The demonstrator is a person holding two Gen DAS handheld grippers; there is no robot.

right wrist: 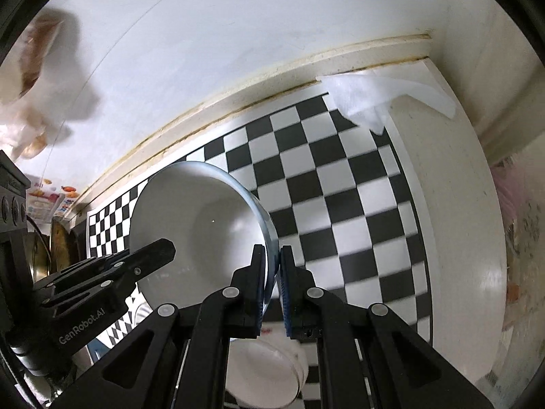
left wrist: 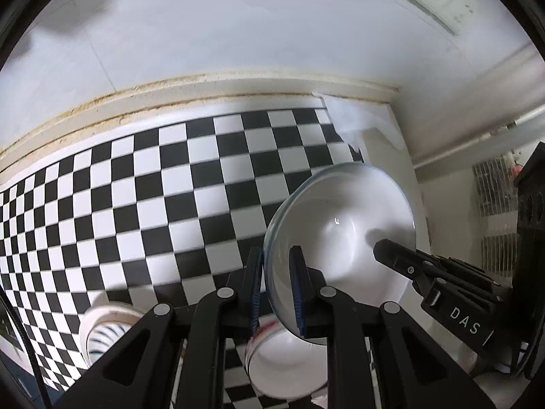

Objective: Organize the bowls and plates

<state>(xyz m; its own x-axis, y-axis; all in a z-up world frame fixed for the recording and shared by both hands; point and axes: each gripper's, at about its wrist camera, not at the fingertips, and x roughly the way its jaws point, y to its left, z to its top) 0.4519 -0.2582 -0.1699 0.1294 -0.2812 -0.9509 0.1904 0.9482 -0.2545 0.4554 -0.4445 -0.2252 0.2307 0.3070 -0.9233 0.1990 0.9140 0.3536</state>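
Observation:
A white bowl with a pale blue rim (left wrist: 340, 231) hangs tilted above the black-and-white checkered mat (left wrist: 170, 187). My left gripper (left wrist: 276, 289) is shut on its near rim, one blue pad inside and one outside. The right gripper (left wrist: 386, 252) reaches in from the right onto the opposite rim. In the right wrist view the same bowl (right wrist: 197, 225) sits left of centre, with my right gripper (right wrist: 272, 272) shut on its edge and the left gripper (right wrist: 160, 248) coming in from the left. A stack of white dishes (right wrist: 262, 371) lies on the mat below.
A white bowl with a red mark (left wrist: 286, 368) and a striped white cup (left wrist: 105, 327) stand on the mat under the grippers. A crumpled white sheet (right wrist: 368, 102) lies in the counter's back corner. Metal pans (right wrist: 58, 238) stand at the left; the wall runs behind.

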